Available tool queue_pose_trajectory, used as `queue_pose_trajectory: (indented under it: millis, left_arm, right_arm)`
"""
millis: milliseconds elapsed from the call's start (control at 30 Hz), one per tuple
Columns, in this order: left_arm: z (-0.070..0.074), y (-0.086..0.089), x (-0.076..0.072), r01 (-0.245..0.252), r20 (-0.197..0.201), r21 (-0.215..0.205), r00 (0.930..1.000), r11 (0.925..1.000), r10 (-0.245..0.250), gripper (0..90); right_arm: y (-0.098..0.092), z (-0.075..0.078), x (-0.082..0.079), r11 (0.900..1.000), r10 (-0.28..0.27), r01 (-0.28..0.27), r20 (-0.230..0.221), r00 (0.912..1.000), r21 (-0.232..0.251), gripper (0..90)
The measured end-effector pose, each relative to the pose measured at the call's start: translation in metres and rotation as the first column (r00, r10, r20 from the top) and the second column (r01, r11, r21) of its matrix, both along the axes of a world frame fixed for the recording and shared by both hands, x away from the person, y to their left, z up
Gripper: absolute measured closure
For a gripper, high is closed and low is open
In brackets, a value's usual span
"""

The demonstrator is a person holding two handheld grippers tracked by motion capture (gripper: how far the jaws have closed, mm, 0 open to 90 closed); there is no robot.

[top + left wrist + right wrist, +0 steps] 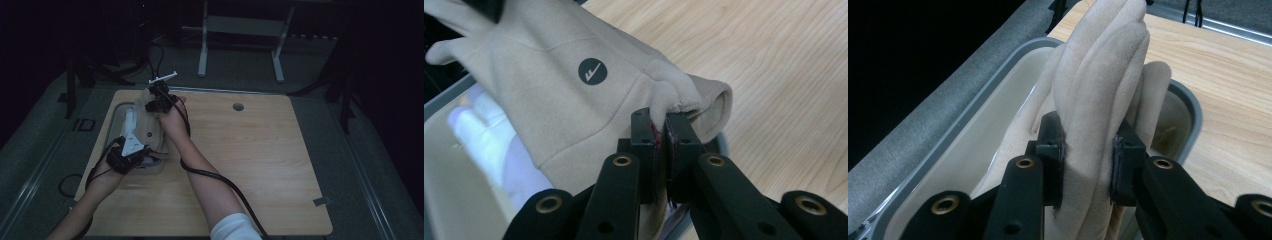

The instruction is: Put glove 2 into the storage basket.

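1. Dim room, dark floor, metal frame legs (202, 50) beyond; wooden table (250, 150) fills the middle.
2. Tray (973, 115), pale with grey rim, sits at the table's left edge.
3. Glove (574, 90), beige fleece, held stretched above the tray between both grippers, probably to lift it out or straighten it.
4. Right gripper (1088, 165): jaws part-way closed, clamped on the bunched glove fingers.
5. Left gripper (660, 135): jaws nearly together, pinching the cuff hem.
6. Round dark logo (592, 71) on the glove's back, legible in the left gripper view; the high view is too dim for it.
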State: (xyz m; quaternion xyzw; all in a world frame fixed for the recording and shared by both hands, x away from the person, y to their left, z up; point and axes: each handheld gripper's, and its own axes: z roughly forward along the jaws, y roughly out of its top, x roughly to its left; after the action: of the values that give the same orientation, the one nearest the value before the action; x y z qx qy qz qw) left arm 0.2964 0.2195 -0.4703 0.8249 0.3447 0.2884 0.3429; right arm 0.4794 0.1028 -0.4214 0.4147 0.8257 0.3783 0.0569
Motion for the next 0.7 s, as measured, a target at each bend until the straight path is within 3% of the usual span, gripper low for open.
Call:
queue_pose_trajectory:
  millis: [167,300,533,700]
  left_arm:
    - [0.012,0.014,-0.006,-0.024,0.027,0.001,0.9993,0.9997,0.024,85.2]
    - [0.015,0.021,-0.009,-0.03,0.015,-0.005,0.9994,0.9995,0.031,85.2]
    - [-0.003,0.016,-0.004,-0.016,-0.058,0.02,0.9982,0.9997,0.017,85.0]
    - [-0.016,0.016,0.001,-0.016,-0.108,-0.001,0.994,0.9999,0.016,84.6]
  right_arm:
    - [0.013,0.01,-0.002,1.0,0.02,-0.02,0.017,0.9997,0.004,72.2]
    - [0.021,0.011,-0.004,0.999,0.032,-0.033,0.018,0.9993,0.02,72.2]
    - [0.03,-0.017,-0.001,0.999,0.042,-0.042,-0.02,0.9989,-0.013,72.0]
    - [0.033,-0.035,0.002,0.998,0.042,-0.044,-0.052,0.9978,-0.034,71.3]
